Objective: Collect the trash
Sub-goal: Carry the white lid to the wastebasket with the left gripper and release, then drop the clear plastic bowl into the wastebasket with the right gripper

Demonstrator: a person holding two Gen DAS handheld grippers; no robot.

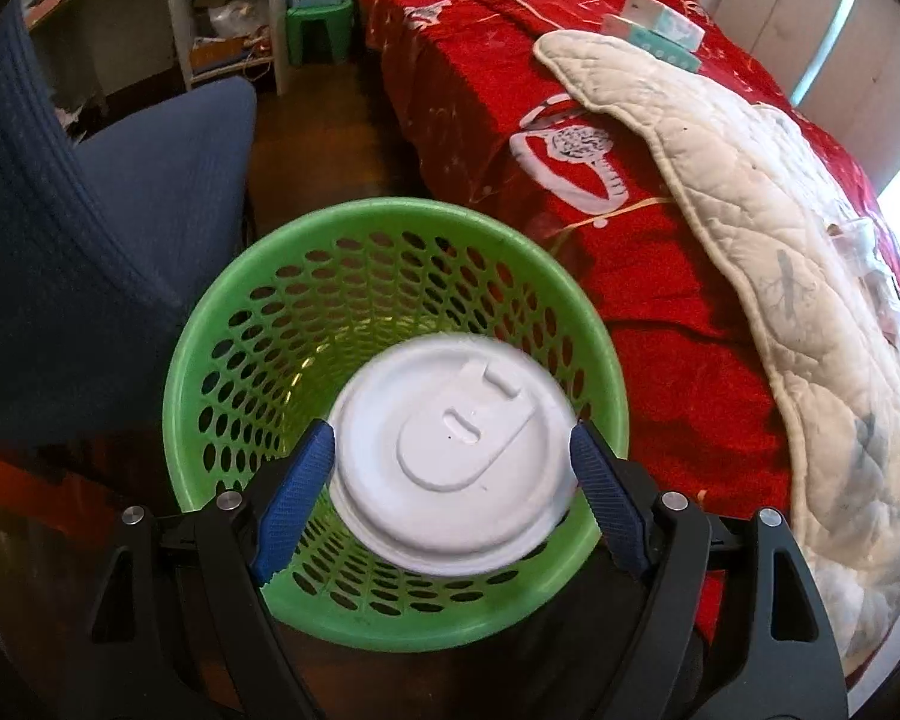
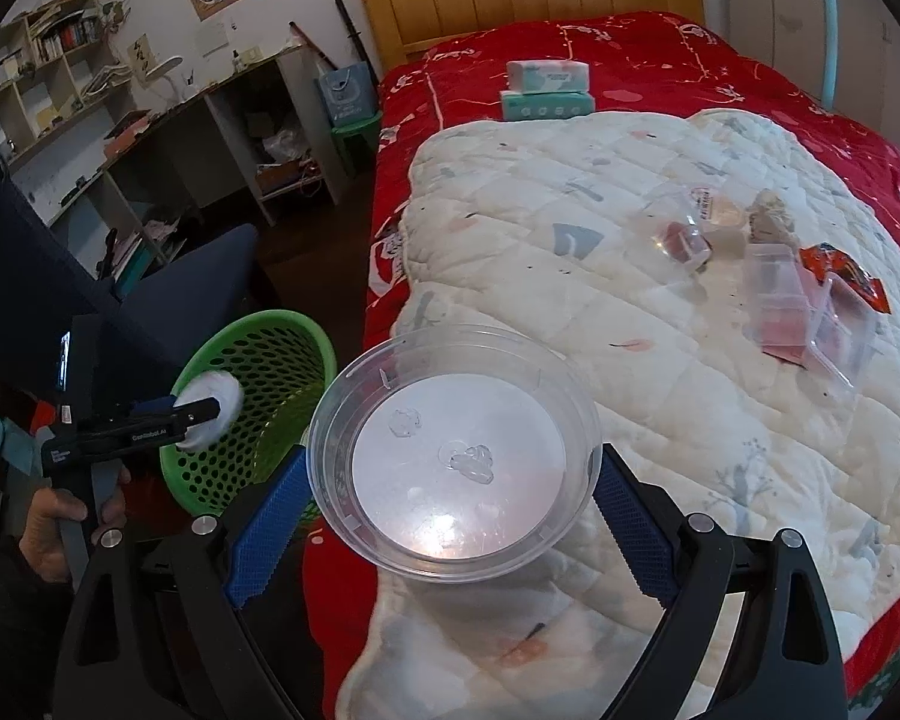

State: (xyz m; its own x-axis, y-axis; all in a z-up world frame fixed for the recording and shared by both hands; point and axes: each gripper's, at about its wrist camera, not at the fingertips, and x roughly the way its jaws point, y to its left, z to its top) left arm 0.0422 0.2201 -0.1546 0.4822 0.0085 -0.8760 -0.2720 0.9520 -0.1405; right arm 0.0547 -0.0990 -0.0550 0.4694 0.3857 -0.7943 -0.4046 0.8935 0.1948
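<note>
A white round lid lies between the blue pads of my left gripper, right above the mouth of the green perforated basket. The lid is blurred while the fingers are sharp, and the pads stand just off its edge. From the right wrist view the same left gripper hangs over the basket, held by a hand. My right gripper is shut on a clear round plastic bowl, pads on both sides of its rim, above the bed's edge.
On the white quilt lie a clear cup, a clear plastic box and an orange wrapper. Tissue packs sit on the red bedcover. A blue chair stands left of the basket.
</note>
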